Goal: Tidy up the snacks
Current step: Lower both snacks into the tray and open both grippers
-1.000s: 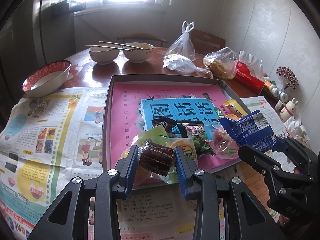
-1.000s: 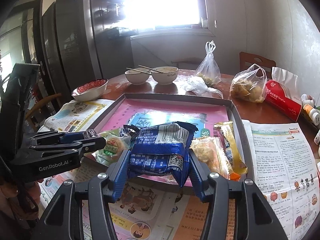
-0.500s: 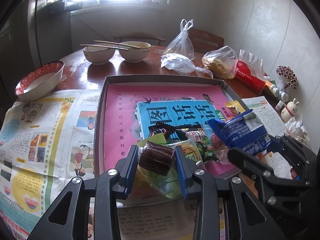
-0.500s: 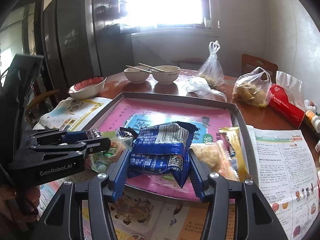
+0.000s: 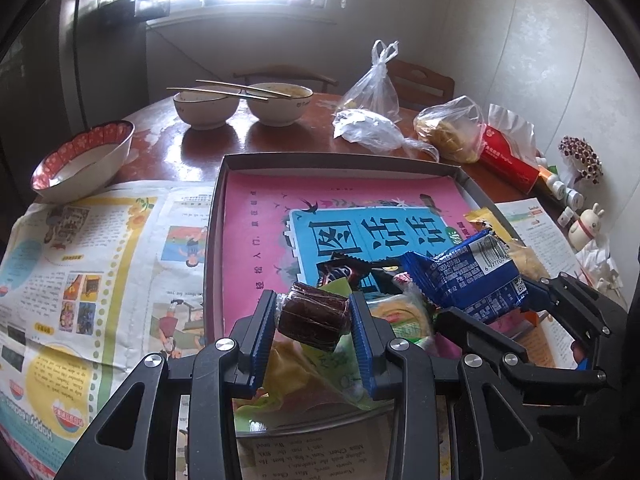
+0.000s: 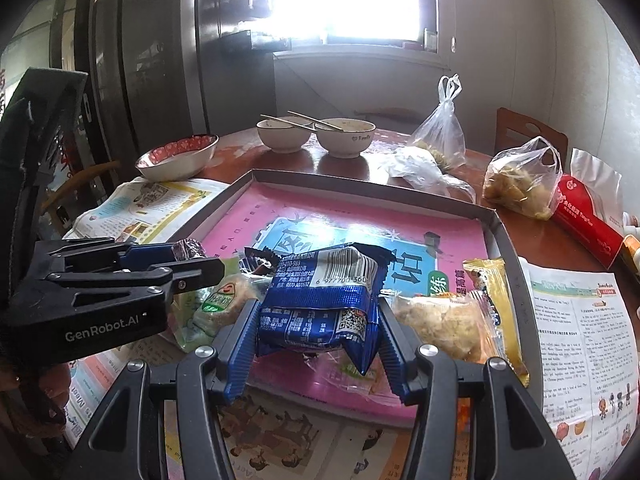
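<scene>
Two snacks are up at once over the near end of the tray (image 5: 344,157), so your biggest risk is the pile below: the two grippers sit close side by side, and if you lower either one carelessly it could shove the loose packets in the tray's near corner over the rim onto the newspaper (image 5: 100,248) on the bench. Next, the blue packet (image 6: 320,300): it is puffy and slick, bulging between the pads, and I judge a quick swing could let it slide out. Your right gripper (image 6: 316,344) is roughly half open, clamped on that packet's sides. Smallest, the dark wrapped sweet (image 5: 314,316): your left gripper (image 5: 314,332) is nearly closed and pinches it firmly above the green packet (image 5: 340,364).
</scene>
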`<control>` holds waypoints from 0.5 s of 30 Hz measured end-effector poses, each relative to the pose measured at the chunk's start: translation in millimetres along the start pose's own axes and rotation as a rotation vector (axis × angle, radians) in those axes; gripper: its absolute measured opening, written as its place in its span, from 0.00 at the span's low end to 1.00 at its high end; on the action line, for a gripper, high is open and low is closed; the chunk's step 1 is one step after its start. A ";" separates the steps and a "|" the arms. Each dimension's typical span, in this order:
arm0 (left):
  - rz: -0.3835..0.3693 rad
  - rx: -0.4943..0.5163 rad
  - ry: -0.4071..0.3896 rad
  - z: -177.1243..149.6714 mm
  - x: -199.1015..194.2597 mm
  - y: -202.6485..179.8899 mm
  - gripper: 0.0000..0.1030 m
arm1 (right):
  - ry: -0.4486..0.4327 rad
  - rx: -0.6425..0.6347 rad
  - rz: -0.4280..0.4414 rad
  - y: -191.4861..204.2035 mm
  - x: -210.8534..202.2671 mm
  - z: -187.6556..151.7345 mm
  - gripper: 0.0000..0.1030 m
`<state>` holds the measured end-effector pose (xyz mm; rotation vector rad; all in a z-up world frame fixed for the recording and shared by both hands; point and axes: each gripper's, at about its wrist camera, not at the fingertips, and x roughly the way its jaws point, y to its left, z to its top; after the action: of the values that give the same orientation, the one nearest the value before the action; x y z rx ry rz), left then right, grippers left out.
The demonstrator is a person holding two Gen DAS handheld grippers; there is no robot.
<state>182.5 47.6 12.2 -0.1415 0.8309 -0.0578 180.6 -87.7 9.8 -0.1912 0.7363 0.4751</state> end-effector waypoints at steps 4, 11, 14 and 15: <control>0.004 0.000 0.005 -0.9 3.2 0.4 0.36 | 0.004 -0.005 -0.004 0.7 2.9 1.2 0.54; 0.002 -0.002 0.004 -0.8 3.8 0.5 0.36 | 0.002 -0.018 -0.010 2.8 2.0 -0.5 0.54; 0.003 -0.002 0.004 -0.8 4.9 1.0 0.36 | 0.002 -0.019 -0.011 2.4 1.5 -1.5 0.54; 0.003 -0.001 0.003 -0.9 4.5 0.7 0.36 | 0.002 -0.021 -0.012 2.6 1.3 -1.8 0.54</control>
<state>184.9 47.7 8.2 -0.1406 0.8345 -0.0548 179.2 -85.6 7.5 -0.2156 0.7319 0.4711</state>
